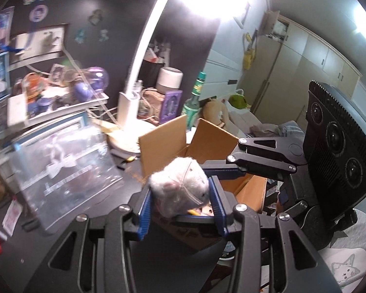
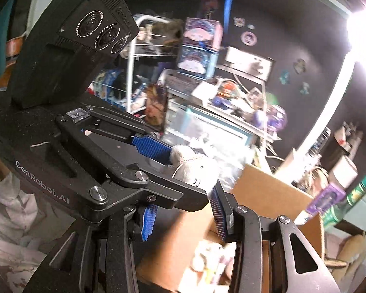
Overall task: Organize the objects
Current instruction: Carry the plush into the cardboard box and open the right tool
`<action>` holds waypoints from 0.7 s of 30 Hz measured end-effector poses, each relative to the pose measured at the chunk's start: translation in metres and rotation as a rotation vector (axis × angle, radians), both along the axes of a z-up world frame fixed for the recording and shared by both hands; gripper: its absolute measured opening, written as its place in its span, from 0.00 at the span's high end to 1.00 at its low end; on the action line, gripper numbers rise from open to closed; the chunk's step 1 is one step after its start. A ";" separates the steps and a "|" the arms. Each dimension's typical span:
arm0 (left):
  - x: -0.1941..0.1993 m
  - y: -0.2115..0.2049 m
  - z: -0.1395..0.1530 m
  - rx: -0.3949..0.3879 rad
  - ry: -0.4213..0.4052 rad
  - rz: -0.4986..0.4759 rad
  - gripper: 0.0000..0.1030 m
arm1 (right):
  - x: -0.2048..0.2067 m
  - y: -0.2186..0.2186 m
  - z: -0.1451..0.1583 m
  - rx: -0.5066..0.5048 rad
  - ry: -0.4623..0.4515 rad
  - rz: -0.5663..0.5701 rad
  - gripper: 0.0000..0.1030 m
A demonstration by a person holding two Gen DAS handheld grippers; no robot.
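Plush toy (image 1: 180,186), pinched by the left gripper (image 1: 181,204), hangs above the cardboard box (image 1: 205,144). Lower it inside before releasing. The right gripper (image 2: 183,216) holds nothing, fingers wide.

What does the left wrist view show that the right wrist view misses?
Left wrist only: the lamp base and a clear plastic case on the desk. Right wrist only: the white wire rack and items inside the cardboard box. Both: the grey plush toy clamped by the left gripper, with the right gripper close by.

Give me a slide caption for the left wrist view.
Left gripper holds a grey plush toy over the open cardboard box.
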State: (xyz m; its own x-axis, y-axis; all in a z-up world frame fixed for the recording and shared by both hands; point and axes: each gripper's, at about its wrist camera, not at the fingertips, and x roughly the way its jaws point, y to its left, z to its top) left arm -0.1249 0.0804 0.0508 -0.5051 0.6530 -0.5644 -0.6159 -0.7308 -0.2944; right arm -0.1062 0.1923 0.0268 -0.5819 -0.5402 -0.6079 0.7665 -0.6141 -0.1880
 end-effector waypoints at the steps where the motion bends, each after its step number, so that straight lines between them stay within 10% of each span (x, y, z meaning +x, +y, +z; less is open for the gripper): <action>1: -0.003 0.008 0.000 -0.007 -0.005 -0.012 0.61 | -0.002 0.005 -0.001 0.001 -0.003 -0.009 0.65; 17: -0.036 0.081 -0.013 -0.057 -0.065 -0.115 0.60 | -0.033 0.069 -0.014 -0.002 -0.104 -0.135 0.64; 21: -0.036 0.086 -0.013 -0.094 -0.051 -0.096 0.42 | -0.035 0.076 -0.015 0.007 -0.103 -0.163 0.52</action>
State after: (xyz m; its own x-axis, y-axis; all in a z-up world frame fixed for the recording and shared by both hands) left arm -0.1605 0.1660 0.0380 -0.4117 0.6403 -0.6485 -0.6703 -0.6948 -0.2605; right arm -0.1408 0.2680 0.0119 -0.5960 -0.4393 -0.6721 0.6725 -0.7304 -0.1189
